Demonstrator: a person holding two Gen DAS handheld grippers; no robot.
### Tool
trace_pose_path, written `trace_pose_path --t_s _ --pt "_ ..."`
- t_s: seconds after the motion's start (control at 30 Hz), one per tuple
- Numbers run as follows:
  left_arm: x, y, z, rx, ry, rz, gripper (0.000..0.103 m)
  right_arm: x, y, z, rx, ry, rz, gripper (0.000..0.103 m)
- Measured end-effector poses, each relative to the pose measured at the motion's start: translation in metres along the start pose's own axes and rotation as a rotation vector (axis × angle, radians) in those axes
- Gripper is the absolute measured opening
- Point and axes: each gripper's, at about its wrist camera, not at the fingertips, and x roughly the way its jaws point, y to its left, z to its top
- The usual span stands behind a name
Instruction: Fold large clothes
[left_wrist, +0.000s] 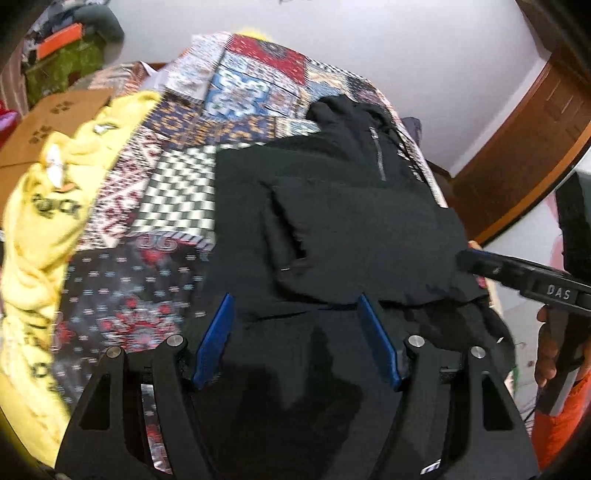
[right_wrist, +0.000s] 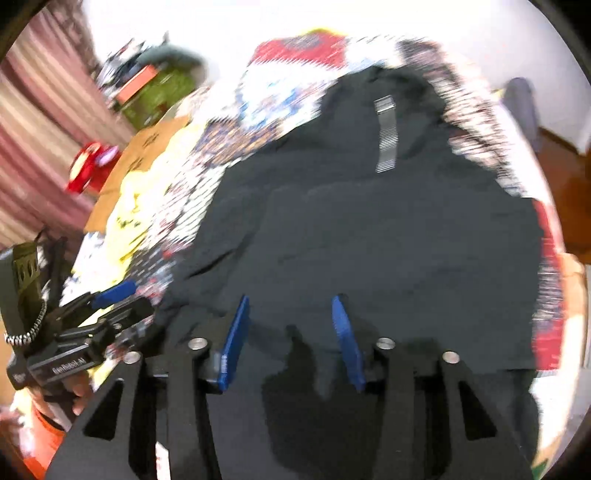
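Note:
A black zip-up garment (left_wrist: 354, 206) (right_wrist: 369, 229) lies spread on a patchwork bedspread (left_wrist: 177, 192) (right_wrist: 295, 74), its zipper (left_wrist: 378, 155) toward the far end. My left gripper (left_wrist: 295, 299) hangs open just above the garment's near edge, blue fingers (left_wrist: 216, 339) wide apart and nothing between them. My right gripper (right_wrist: 291, 299) is open too, over the near part of the black cloth, its pads clear of the fabric. In the left wrist view the right gripper (left_wrist: 467, 258) reaches in at the garment's right edge. The left gripper (right_wrist: 125, 299) shows at the left of the right wrist view.
A yellow garment (left_wrist: 48, 221) (right_wrist: 129, 210) lies crumpled on the bed's left side. Beyond it stands a cardboard box (left_wrist: 48, 122) (right_wrist: 147, 147), with a green bag (left_wrist: 62, 62) farther back. A wooden door (left_wrist: 517, 155) is on the right. A hand (left_wrist: 546, 354) holds the right gripper.

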Motion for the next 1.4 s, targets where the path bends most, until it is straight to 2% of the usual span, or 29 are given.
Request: trace_pose_path --t_s 0.13,0.27,0.37,0.4,0.53,0.6,0.67,0.77,0.9,1.07,1.2,1.3,1.4 --pt "0.025 -0.007 0.009 -0.037 0.053 -0.028 0.068 -0.016 -0.046 -0.007 0.081 -0.055 -0.096 0.048" --pt "0.051 -0.006 0.016 -0.071 0.093 -0.014 0.066 -0.025 -0.091 -0.021 0.175 -0.069 -0.155 0.048" --pt "0.066 -0.003 0.021 -0.083 0.113 0.002 0.054 -0.026 -0.121 -0.031 0.245 -0.059 -0.181 0.048" --pt "0.071 -0.002 0.023 -0.089 0.12 0.005 0.046 -0.024 -0.13 -0.036 0.268 -0.052 -0.195 0.048" --pt "0.081 -0.007 0.029 -0.056 0.126 0.027 0.026 -0.026 -0.159 -0.045 0.326 -0.035 -0.227 0.048" --pt "0.077 -0.012 0.033 -0.036 0.102 0.008 0.02 -0.026 -0.171 -0.048 0.355 -0.031 -0.232 0.048" --pt "0.066 -0.025 0.041 0.025 0.056 0.025 0.018 -0.029 -0.181 -0.049 0.373 -0.03 -0.233 0.048" --pt "0.042 -0.046 0.054 0.109 -0.028 0.034 0.017 -0.032 -0.185 -0.043 0.382 -0.043 -0.236 0.048" --pt "0.002 -0.075 0.079 0.203 -0.148 0.009 0.016 -0.034 -0.18 -0.033 0.37 -0.07 -0.23 0.048" --pt "-0.019 -0.086 0.097 0.258 -0.227 0.026 0.016 -0.016 -0.169 -0.024 0.33 -0.054 -0.205 0.048" --pt "-0.009 -0.068 0.094 0.234 -0.213 0.079 0.016 0.011 -0.158 -0.026 0.287 0.019 -0.2 0.048" --pt "0.014 -0.044 0.086 0.193 -0.156 0.119 0.016 0.03 -0.151 -0.031 0.267 0.07 -0.204 0.048" --pt "0.035 -0.022 0.071 0.168 -0.099 0.16 0.017 0.038 -0.144 -0.036 0.23 0.081 -0.227 0.05"
